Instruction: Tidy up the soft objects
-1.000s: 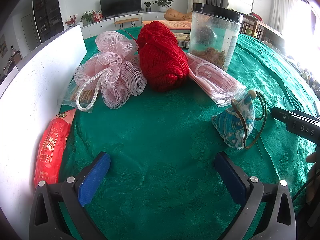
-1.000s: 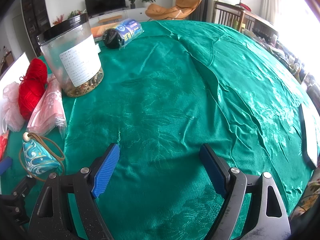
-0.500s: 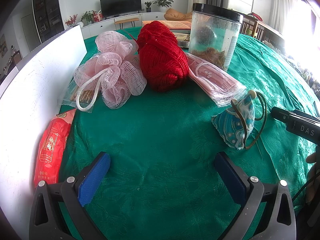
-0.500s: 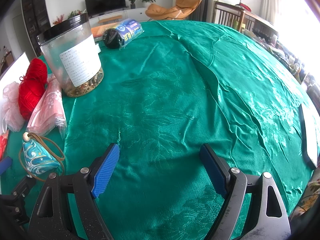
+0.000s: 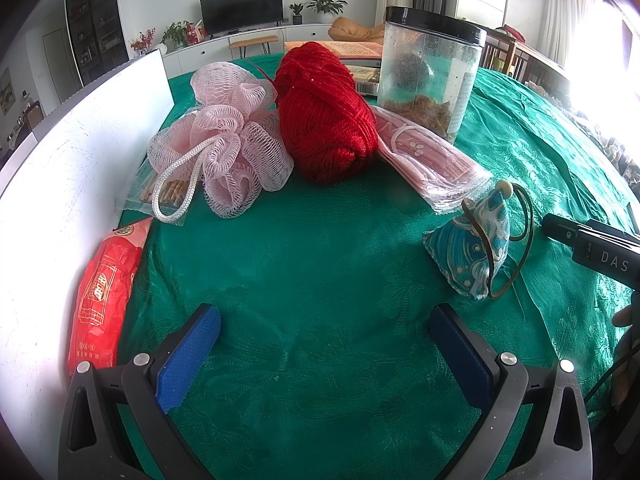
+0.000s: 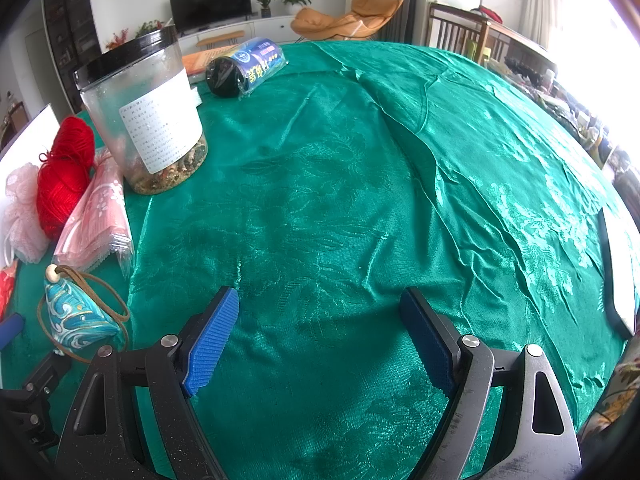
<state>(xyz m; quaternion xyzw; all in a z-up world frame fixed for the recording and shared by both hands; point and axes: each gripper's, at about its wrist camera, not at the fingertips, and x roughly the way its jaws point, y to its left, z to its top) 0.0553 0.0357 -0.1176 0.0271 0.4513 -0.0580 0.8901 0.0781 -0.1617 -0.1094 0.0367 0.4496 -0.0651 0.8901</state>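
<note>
Two hand-held grippers, left [image 5: 324,344] and right [image 6: 320,328], are held released above the counter [image 6: 360,200], nothing grasped. The soft objects, pink loofah [image 5: 224,152] and red yarn [image 5: 324,116], are clustered beside the white board [image 5: 80,140], presumably awaiting sorting.

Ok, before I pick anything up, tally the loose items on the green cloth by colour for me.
Red: 2, yarn ball, red packet
Pink: 2, bath pouf, pack of masks
Teal: 1, sachet
Clear: 2, jar, stick packet
Blue-black: 1, wrapped roll
Total: 8
</note>
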